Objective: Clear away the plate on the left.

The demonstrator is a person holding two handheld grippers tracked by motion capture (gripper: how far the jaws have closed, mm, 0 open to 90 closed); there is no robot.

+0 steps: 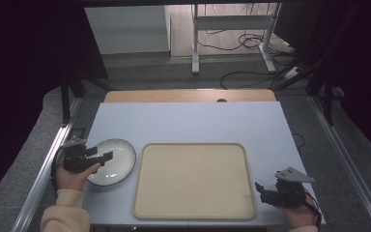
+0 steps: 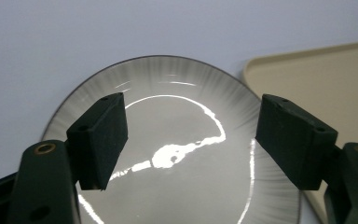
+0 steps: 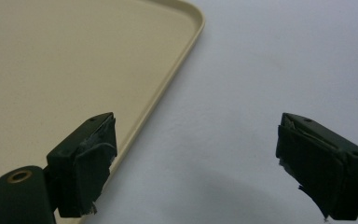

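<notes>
Left gripper (image 1: 98,155), jaws apart, hovers over the near-left rim of the round glossy grey ceramic plate (image 1: 118,153), which lies at its 1 o'clock on the pale blue tabletop (image 1: 188,121); beige plastic tray (image 1: 193,180) lies at 3 o'clock, right gripper (image 1: 264,192) open beyond it.

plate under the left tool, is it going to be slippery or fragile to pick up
Probably slippery: the plate shows bright glare on a glossy glaze. It looks like rigid ceramic, so likely breakable if dropped. It lies flat on the table, so the open left tool would likely need its rim.
</notes>
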